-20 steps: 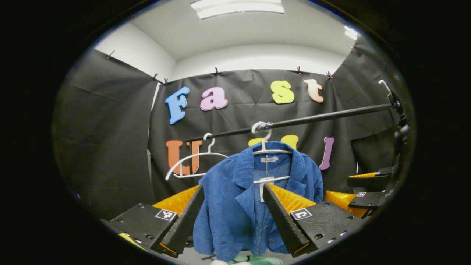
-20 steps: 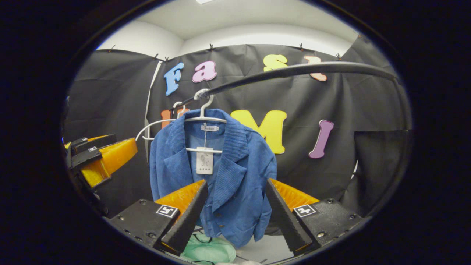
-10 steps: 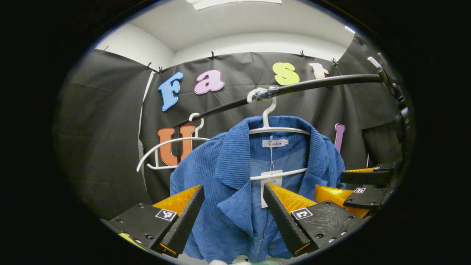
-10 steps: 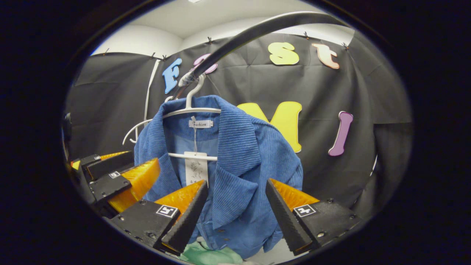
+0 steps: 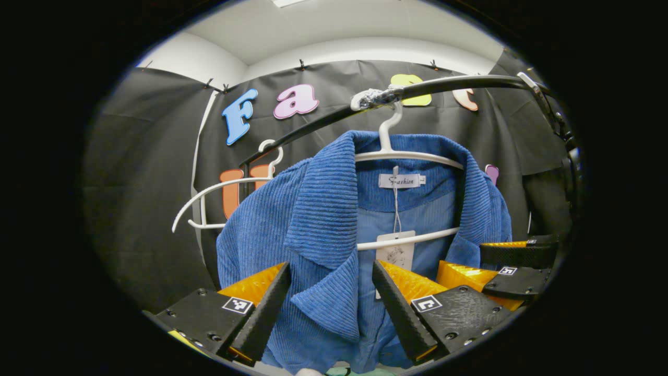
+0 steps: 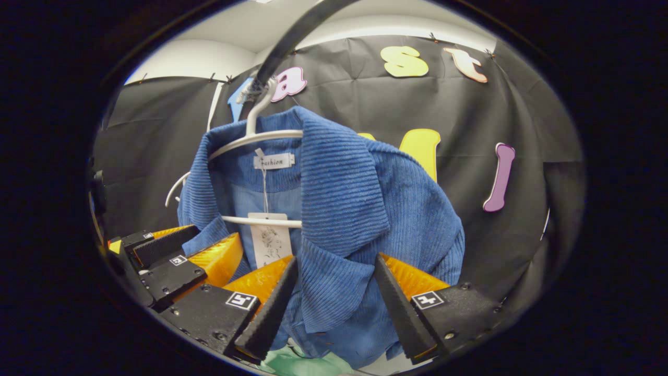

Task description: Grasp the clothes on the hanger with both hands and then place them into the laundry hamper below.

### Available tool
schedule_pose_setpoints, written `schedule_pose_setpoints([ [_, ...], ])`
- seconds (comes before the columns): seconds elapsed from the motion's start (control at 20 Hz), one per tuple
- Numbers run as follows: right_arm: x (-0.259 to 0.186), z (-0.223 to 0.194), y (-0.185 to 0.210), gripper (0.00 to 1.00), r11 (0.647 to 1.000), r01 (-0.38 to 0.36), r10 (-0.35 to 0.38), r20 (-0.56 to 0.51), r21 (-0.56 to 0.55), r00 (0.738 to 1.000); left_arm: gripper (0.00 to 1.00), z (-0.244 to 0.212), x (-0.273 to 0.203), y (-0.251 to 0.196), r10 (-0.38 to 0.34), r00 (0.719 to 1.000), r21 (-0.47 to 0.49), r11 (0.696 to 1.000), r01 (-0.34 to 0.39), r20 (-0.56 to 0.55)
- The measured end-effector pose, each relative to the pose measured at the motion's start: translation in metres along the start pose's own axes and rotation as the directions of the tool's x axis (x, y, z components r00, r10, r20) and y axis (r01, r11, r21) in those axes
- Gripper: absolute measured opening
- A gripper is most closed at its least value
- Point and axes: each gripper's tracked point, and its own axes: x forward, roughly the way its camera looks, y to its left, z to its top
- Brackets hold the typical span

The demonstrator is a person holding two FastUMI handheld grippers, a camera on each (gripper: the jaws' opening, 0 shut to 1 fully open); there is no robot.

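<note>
A blue corduroy jacket (image 5: 292,219) (image 6: 365,209) hangs on a white hanger (image 5: 402,155) (image 6: 250,138) from a black rail (image 5: 449,84) (image 6: 284,44). My left gripper (image 5: 330,292) is open, its fingers on either side of the jacket's left lapel. My right gripper (image 6: 335,292) is open too, straddling the other lapel. In the left gripper view, the right gripper (image 5: 514,266) sits at the right edge against the jacket. In the right gripper view, the left gripper (image 6: 177,258) sits at the lower left. A paper tag (image 5: 395,255) (image 6: 270,244) dangles inside the collar.
An empty white hanger (image 5: 219,203) hangs further along the rail, behind the jacket. Pale green cloth (image 6: 297,363) lies below the jacket's hem. Black booth cloth closes off the back and sides.
Both grippers have moved closer to the jacket and a little upward, so it looms larger and the lapels now lie between the open fingers. The jacket still hangs on the hanger.
</note>
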Motion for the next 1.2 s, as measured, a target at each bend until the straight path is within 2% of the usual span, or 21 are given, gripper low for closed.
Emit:
schedule_pose_setpoints([
  [0.05, 0.003, -0.001, -0.001, 0.91, 1.0, -0.001, 0.002, -0.007, 0.009, 1.0, 0.97, -0.004, 0.0, 0.001, 0.008, 1.0, 0.004, 1.0, -0.008, -0.008],
  [0.15, 0.011, -0.003, -0.003, 0.82, 1.0, -0.007, 0.007, -0.026, 0.015, 1.0, 0.88, -0.006, 0.01, 0.005, 0.012, 1.0, 0.01, 1.0, -0.012, -0.02],
  [0.2, 0.015, -0.006, -0.005, 0.75, 1.0, -0.01, 0.01, -0.036, 0.018, 0.999, 0.83, -0.007, 0.015, 0.008, 0.016, 1.0, 0.014, 1.0, -0.015, -0.026],
  [0.3, 0.021, -0.01, -0.004, 0.64, 0.998, -0.039, 0.041, -0.064, 0.04, 0.997, 0.81, -0.011, 0.02, 0.011, 0.02, 0.999, 0.014, 1.0, -0.019, -0.048],
  [0.35, 0.025, -0.014, -0.005, 0.57, 0.997, -0.054, 0.058, -0.075, 0.053, 0.996, 0.66, -0.013, 0.024, 0.011, 0.016, 0.998, 0.007, 1.0, -0.016, -0.057],
  [0.45, 0.026, -0.017, -0.012, 0.38, 0.996, -0.061, 0.067, -0.087, 0.07, 0.994, 0.57, -0.015, 0.026, 0.011, 0.004, 0.998, -0.011, 1.0, -0.005, -0.067],
  [0.5, 0.025, -0.017, -0.015, 0.26, 0.995, -0.065, 0.072, -0.086, 0.079, 0.994, 0.53, -0.017, 0.024, 0.012, 0.004, 0.997, -0.018, 1.0, -0.005, -0.077],
  [0.6, 0.024, -0.016, -0.011, 0.12, 0.989, -0.111, 0.119, -0.09, 0.096, 0.989, 0.43, -0.021, 0.023, 0.02, 0.023, 0.996, -0.017, 1.0, -0.025, -0.089],
  [0.7, 0.025, -0.015, -0.015, 0.08, 0.986, -0.131, 0.141, -0.096, 0.108, 0.985, 0.1, -0.024, 0.026, 0.029, 0.049, 0.994, -0.001, 0.999, -0.049, -0.099],
  [0.8, 0.023, -0.015, -0.017, 0.05, 0.982, -0.151, 0.162, -0.09, 0.113, 0.983, 0.1, -0.026, 0.026, 0.028, 0.027, 0.995, -0.002, 1.0, -0.027, -0.1],
  [0.85, 0.022, -0.012, -0.018, 0.05, 0.98, -0.162, 0.172, -0.082, 0.117, 0.982, 0.1, -0.027, 0.021, 0.035, 0.052, 0.993, 0.018, 0.999, -0.05, -0.105],
  [0.9, 0.022, -0.013, -0.018, 0.04, 0.978, -0.17, 0.18, -0.077, 0.12, 0.981, 0.04, -0.029, 0.022, 0.037, 0.047, 0.993, 0.03, 0.999, -0.044, -0.112],
  [0.95, 0.021, -0.011, -0.021, 0.04, 0.977, -0.176, 0.185, -0.074, 0.12, 0.98, 0.03, -0.028, 0.023, 0.036, 0.044, 0.993, 0.042, 0.998, -0.039, -0.111],
  [1.0, 0.022, -0.012, -0.024, 0.04, 0.977, -0.177, 0.186, -0.073, 0.12, 0.98, 0.07, -0.027, 0.022, 0.038, 0.055, 0.992, 0.053, 0.997, -0.049, -0.111],
  [1.1, 0.018, -0.013, -0.035, 0.04, 0.977, -0.171, 0.181, -0.075, 0.125, 0.981, 0.01, -0.027, 0.019, 0.044, 0.058, 0.993, 0.048, 0.997, -0.053, -0.105],
  [1.2, 0.014, -0.011, -0.043, 0.04, 0.975, -0.167, 0.18, -0.073, 0.148, 0.981, 0.01, -0.024, 0.016, 0.055, 0.086, 0.991, 0.05, 0.995, -0.082, -0.099],
])
